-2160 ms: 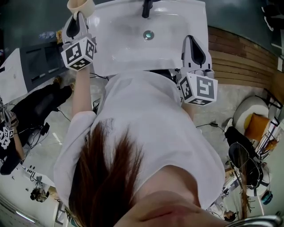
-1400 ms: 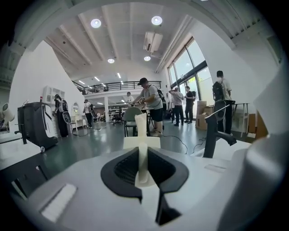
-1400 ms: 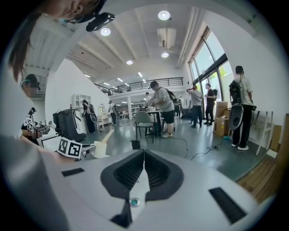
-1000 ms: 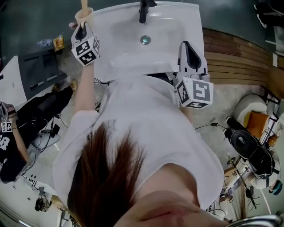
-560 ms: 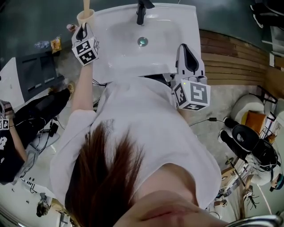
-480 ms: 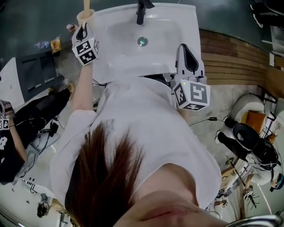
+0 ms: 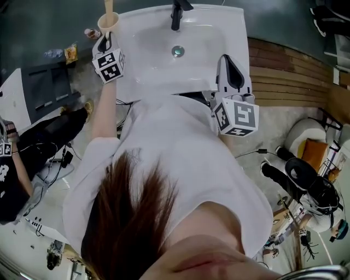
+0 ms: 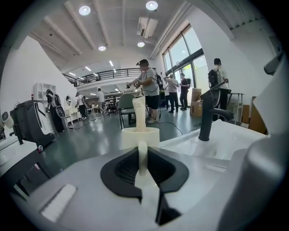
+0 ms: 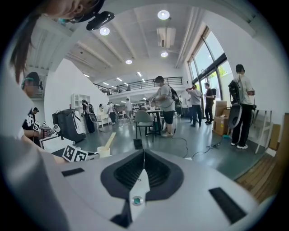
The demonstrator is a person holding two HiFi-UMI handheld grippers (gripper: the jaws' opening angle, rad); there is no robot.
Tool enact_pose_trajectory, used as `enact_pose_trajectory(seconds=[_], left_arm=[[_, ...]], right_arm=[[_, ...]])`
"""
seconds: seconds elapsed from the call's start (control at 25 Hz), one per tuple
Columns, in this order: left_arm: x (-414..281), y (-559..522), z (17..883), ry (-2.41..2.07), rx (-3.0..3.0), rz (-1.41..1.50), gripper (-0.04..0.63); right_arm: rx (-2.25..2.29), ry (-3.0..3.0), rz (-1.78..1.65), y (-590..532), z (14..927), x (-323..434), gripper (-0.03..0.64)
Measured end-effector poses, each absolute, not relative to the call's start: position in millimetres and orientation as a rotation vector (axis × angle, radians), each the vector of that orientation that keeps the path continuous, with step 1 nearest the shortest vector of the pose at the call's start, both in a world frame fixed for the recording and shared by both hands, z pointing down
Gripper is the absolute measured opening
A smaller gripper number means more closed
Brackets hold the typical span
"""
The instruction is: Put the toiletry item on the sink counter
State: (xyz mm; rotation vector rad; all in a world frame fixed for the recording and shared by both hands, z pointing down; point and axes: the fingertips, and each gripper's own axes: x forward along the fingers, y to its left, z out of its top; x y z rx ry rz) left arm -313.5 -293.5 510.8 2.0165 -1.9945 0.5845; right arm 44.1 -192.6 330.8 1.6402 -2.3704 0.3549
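A cream cup [image 7: 108, 23] with a pale toiletry stick [image 7: 108, 5] standing in it hangs at the back left corner of the white sink [image 7: 147, 65]. My left gripper [image 7: 106, 37] is shut on the cup's handle [image 8: 142, 155]; in the left gripper view the cup [image 8: 140, 134] fills the space just beyond the jaws, the stick [image 8: 139, 113] rising from it. I cannot tell whether the cup rests on the rim. My right gripper [image 7: 228, 54] is shut and holds nothing, at the sink's front right edge; its jaws meet in the right gripper view [image 9: 143, 155].
A black faucet [image 7: 176, 13] stands at the back of the basin, with the drain [image 7: 177, 51] in the middle. The faucet [image 8: 207, 115] rises right of the cup. Dark floor lies left of the sink, wooden planks [image 7: 295, 76] to its right. Other people stand around the hall.
Since the earliest frame my left gripper has carried the cup farther toward the sink's back left corner. Over the last second it only tilted slightly. The right gripper stays put.
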Motion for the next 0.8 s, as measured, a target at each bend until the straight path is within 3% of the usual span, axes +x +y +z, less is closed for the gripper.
enact_pose_trajectory(seconds=[0.8], left_arm=[[-314.3, -272.7, 529.2, -1.942, 1.936, 0.616, 0.049]], right_arm=[[1.590, -2.406, 0.360, -193.2, 331.1, 32.4, 0.011]])
